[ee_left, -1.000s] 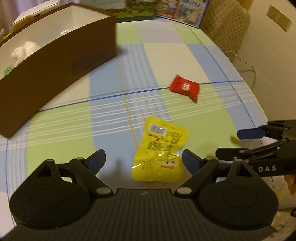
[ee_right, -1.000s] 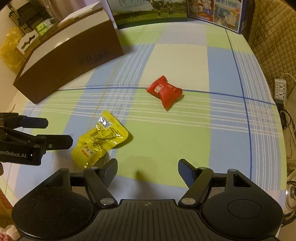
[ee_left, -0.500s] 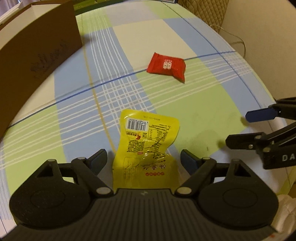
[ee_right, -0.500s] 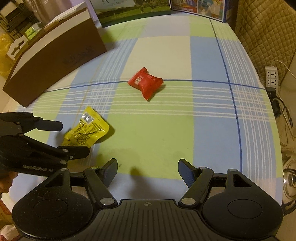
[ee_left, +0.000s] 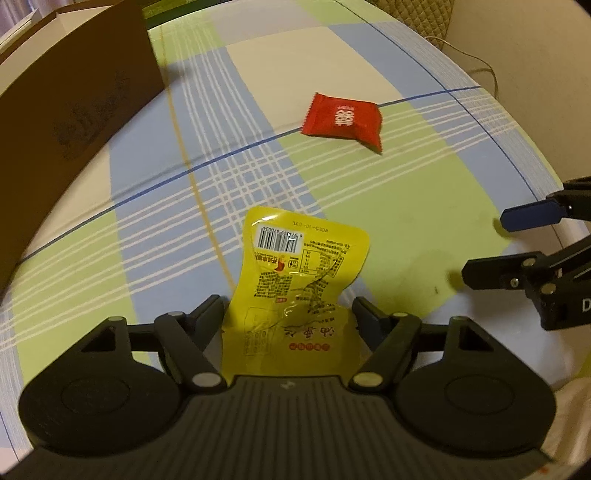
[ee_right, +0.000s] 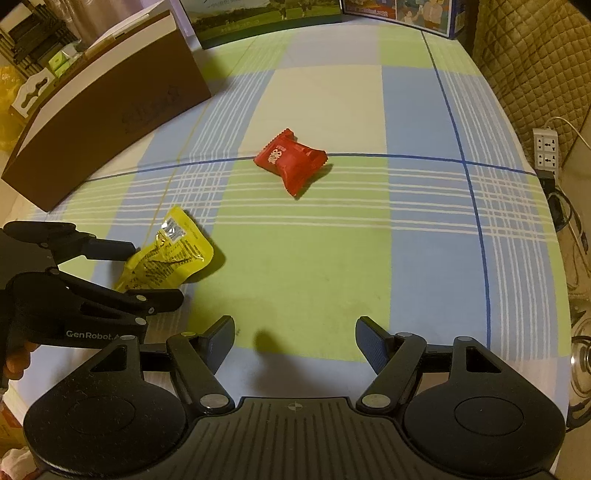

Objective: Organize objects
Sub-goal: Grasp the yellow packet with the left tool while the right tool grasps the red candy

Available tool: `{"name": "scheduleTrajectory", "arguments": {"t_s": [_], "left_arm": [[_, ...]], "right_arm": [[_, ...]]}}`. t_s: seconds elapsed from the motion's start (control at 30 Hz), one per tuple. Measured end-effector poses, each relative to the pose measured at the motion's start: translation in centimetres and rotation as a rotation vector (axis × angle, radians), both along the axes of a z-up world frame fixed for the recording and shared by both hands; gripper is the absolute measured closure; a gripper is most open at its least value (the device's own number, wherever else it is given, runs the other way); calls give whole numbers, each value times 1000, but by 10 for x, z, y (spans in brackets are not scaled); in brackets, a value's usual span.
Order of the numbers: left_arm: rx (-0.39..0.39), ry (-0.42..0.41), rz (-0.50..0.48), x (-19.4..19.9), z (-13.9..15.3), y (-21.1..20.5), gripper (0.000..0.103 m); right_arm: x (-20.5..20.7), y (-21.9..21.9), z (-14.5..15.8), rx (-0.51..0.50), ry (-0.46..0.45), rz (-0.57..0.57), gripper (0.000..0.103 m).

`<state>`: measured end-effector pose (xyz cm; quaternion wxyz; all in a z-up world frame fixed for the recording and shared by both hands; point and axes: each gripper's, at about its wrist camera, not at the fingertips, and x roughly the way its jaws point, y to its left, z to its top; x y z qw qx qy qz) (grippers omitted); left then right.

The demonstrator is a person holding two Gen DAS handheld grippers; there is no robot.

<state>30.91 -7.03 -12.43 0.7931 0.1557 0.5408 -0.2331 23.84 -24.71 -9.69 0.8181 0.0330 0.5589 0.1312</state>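
Note:
A yellow snack packet (ee_left: 295, 280) lies on the checked tablecloth between the fingers of my left gripper (ee_left: 290, 314). The jaws stand wide on both sides of it and are open. It also shows in the right wrist view (ee_right: 170, 254), with the left gripper (ee_right: 155, 271) around its near end. A red snack packet (ee_left: 341, 120) lies farther out, also in the right wrist view (ee_right: 291, 160). My right gripper (ee_right: 295, 339) is open and empty above the cloth, and shows at the right edge of the left wrist view (ee_left: 506, 247).
A long brown cardboard box (ee_right: 107, 107) with a white inside stands open at the far left, also in the left wrist view (ee_left: 70, 110). Picture boxes (ee_right: 266, 14) stand along the far edge. A quilted chair (ee_right: 535, 59) and a power strip (ee_right: 546, 147) are at the right.
My left gripper has moved forward and down until the yellow packet lies between its open fingers. The right gripper has stayed open and shifted only slightly.

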Motion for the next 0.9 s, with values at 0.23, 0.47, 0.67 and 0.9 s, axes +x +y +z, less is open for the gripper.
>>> {"name": "scheduleTrajectory", "arguments": {"t_s": [0.23, 0.47, 0.67, 0.9], "left_arm": [[-2, -24, 103, 12, -1, 30, 31], [5, -45, 258, 26, 0, 69, 31], [13, -49, 379, 38, 0, 95, 31], [17, -46, 418, 42, 0, 106, 30]], "right_arm": [[8, 3, -2, -3, -28, 16, 33], [27, 13, -1, -19, -95, 68, 33], [54, 27, 2, -60, -193, 150, 35], [92, 44, -8, -120, -260, 267, 42]]}}
